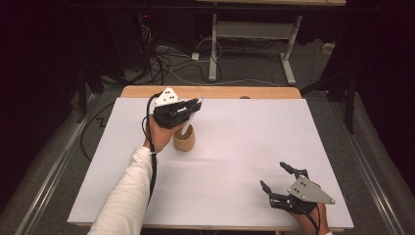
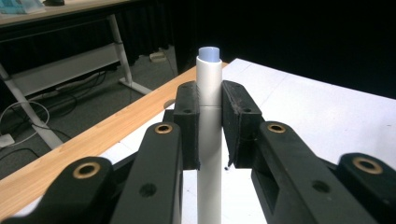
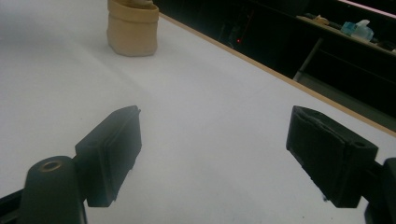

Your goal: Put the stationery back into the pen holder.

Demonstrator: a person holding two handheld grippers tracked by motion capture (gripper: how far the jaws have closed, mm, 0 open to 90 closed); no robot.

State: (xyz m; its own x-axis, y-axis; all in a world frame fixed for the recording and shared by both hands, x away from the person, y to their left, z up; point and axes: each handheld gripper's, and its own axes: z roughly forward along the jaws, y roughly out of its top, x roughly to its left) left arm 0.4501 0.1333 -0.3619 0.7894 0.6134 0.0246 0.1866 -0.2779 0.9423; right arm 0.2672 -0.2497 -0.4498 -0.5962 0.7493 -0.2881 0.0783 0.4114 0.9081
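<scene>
A white marker with a pale blue end (image 2: 209, 116) is clamped between the two black pads of my left gripper (image 2: 209, 116). In the high view my left gripper (image 1: 192, 108) hangs over a short tan cup (image 1: 184, 140) at the table's left middle, and the marker (image 1: 188, 126) slants down into the cup's mouth. My right gripper (image 1: 277, 177) rests near the front right corner with its jaws spread wide and nothing between them. The right gripper view has the tan cup (image 3: 132, 29) far off at upper left.
A white sheet (image 1: 235, 156) covers the table, with a wooden edge (image 1: 220, 92) along the far side. Behind it stand a desk frame (image 1: 254, 44) and loose cables (image 1: 166, 58) on the floor.
</scene>
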